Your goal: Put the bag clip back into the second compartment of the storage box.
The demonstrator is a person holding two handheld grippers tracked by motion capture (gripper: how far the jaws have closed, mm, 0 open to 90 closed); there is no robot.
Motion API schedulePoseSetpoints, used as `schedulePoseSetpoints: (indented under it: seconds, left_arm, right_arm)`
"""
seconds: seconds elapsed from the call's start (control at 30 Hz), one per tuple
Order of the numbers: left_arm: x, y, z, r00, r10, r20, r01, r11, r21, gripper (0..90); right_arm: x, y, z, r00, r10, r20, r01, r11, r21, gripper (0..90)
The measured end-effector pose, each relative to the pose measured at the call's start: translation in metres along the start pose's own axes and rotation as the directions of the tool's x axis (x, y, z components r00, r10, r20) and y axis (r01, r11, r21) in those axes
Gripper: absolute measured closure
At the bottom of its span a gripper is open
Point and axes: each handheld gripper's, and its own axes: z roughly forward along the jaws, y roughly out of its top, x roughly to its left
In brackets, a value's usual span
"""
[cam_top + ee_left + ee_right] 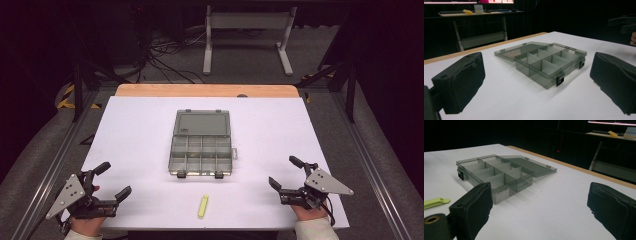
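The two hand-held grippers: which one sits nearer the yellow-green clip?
The right hand-held gripper; the yellow-green clip lies closer to its jaws than to the left hand-held gripper.

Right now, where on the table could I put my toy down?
Big bare patches lie left and right of the open organizer box, up to the table edges. The near middle is busier: a yellow-green tool lies between the left gripper and right gripper.

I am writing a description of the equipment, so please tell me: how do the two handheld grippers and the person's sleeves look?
Each gripper, left and right, is a black frame with two thick, black padded jaws and a grey three-cornered plate with small holes on top. A dark cable trails from the right one. The sleeve cuffs at the wrists are light, whitish.
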Motion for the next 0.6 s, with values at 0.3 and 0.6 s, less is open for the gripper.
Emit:
schedulePoseSetpoints:
  seconds: [0.3,0.6]
  left_arm:
    - [-0.0015,0.0020,0.0019,0.9999,0.010,0.006,-0.010,0.9999,0.014,1.4]
    - [-0.0018,0.0029,-0.0003,1.0000,0.004,0.007,-0.004,0.9999,0.012,1.8]
  right_arm:
    - [0.0000,-0.0002,-0.0015,1.0000,0.001,-0.006,-0.001,1.000,0.003,7.2]
    - [0.0007,0.0005,0.0004,0.9998,-0.005,-0.018,0.005,1.000,0.002,7.2]
